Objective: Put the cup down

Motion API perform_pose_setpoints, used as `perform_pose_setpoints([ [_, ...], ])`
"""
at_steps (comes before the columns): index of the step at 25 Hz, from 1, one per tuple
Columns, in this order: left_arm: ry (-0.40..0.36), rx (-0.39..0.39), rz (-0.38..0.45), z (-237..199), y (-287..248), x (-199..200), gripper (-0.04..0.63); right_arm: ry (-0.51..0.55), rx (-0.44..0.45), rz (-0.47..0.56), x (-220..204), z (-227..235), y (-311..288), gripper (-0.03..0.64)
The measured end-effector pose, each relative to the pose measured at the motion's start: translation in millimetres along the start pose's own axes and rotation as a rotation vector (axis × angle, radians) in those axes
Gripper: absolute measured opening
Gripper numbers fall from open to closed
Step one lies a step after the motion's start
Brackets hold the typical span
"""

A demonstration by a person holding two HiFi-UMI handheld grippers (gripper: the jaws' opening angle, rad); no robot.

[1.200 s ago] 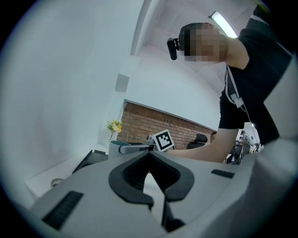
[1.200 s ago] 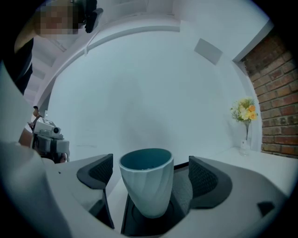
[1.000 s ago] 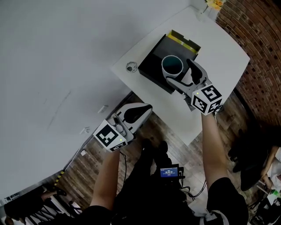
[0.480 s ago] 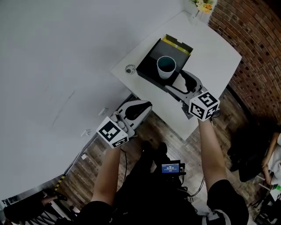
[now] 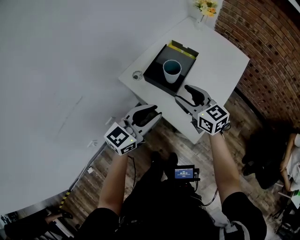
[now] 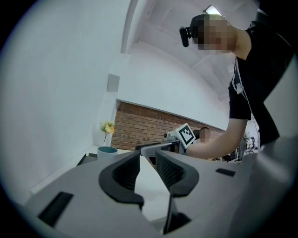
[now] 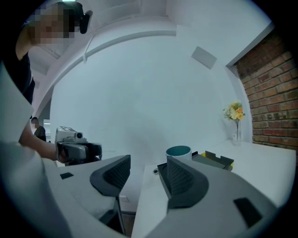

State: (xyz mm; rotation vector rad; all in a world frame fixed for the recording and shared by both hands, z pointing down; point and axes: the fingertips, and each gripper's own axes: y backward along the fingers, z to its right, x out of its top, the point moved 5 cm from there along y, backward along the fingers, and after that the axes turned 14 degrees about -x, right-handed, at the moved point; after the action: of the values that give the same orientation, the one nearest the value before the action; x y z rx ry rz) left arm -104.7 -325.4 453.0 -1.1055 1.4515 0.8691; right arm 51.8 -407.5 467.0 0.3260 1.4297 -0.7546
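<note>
White cup (image 5: 172, 71), teal inside, and it's down: standing upright, mouth up, roughly in the middle of the shallow black tray (image 5: 154, 76), with neither tool touching it. That tray sits on the white table (image 5: 220, 56), towards its left side, and a yellow flap (image 5: 183, 47) stands along the tray's far edge. Just left of the tray a small round object (image 5: 137, 75) lies on the tabletop, too small to identify. Over at the far corner, a slim vase (image 5: 202, 18) holds yellow flowers (image 5: 206, 6).

Now the tongs. The right gripper (image 5: 184, 93) hangs over the near part of the table, near the cup but apart from it. Its jaws have just been closing and show a moderate gap with nothing between them. The left gripper (image 5: 152, 111) is off the table's near-left side, over the wood floor (image 5: 159, 140). Its jaws have just been opening, with a narrow gap, empty as well.
</note>
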Motion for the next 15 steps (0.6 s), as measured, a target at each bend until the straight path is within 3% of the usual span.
perform_pose_setpoints([
  [7, -0.011, -0.024, -0.007, 17, 0, 7, 0.095, -0.017, -0.048, -0.003, 1, -17, 29, 0.150],
  [15, -0.016, -0.048, -0.004, 37, -5, 9, 0.095, -0.039, -0.055, -0.001, -1, -37, 64, 0.108],
])
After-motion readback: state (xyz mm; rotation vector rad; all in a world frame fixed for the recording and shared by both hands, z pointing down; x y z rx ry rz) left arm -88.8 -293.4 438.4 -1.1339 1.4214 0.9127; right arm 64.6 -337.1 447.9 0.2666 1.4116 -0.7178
